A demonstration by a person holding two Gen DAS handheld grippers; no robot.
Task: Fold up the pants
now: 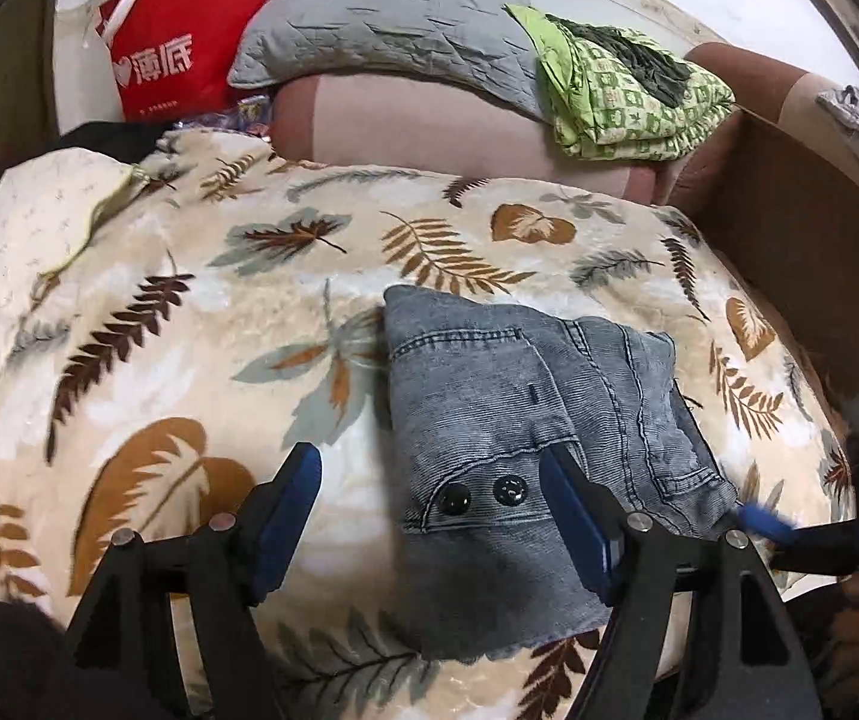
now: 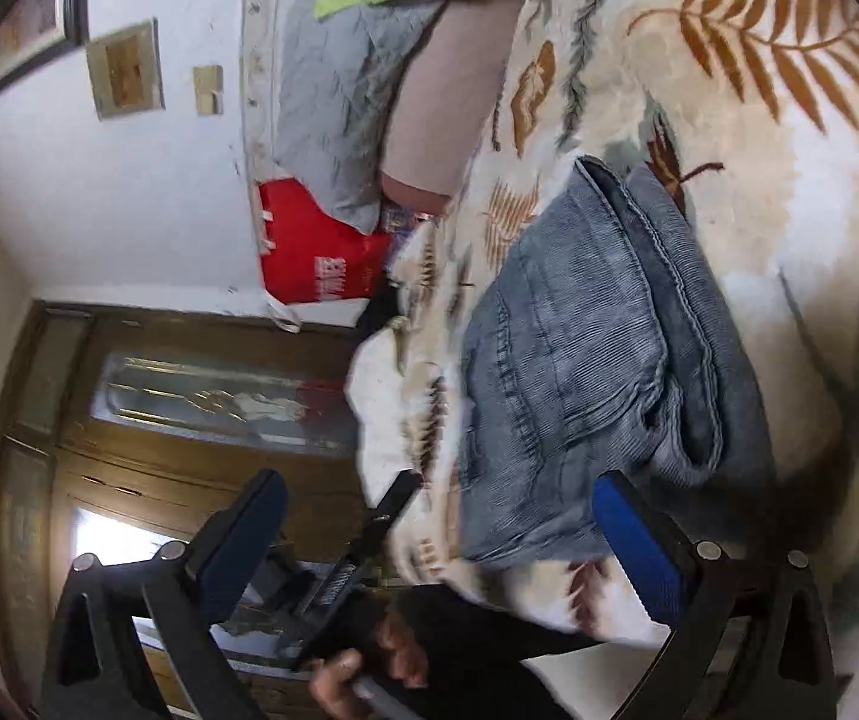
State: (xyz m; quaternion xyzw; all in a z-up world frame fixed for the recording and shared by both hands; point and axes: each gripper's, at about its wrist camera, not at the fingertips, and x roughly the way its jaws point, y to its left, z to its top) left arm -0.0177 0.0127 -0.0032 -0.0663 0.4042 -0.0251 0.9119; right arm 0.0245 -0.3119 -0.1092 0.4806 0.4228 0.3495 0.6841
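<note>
Left gripper [image 1: 429,510] hangs released, jaws spread wide with nothing pinched, and the pants [image 1: 543,420] lie right under and ahead of it. Right gripper [image 2: 435,534] is spread too, empty, the bundle just beyond its blue pads [image 2: 639,546]. Looks nearly finished: grey ribbed denim stacked into a compact, thick rectangle, stitched seams and two dark snaps [image 1: 480,495] showing, resting on the plush leaf-print blanket [image 1: 189,312].

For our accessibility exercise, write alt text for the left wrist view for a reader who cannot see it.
Folded grey denim pants lie on a leaf-print blanket, with the left gripper open above their near edge. Behind are a grey pillow, a red bag and folded green cloth.
</note>
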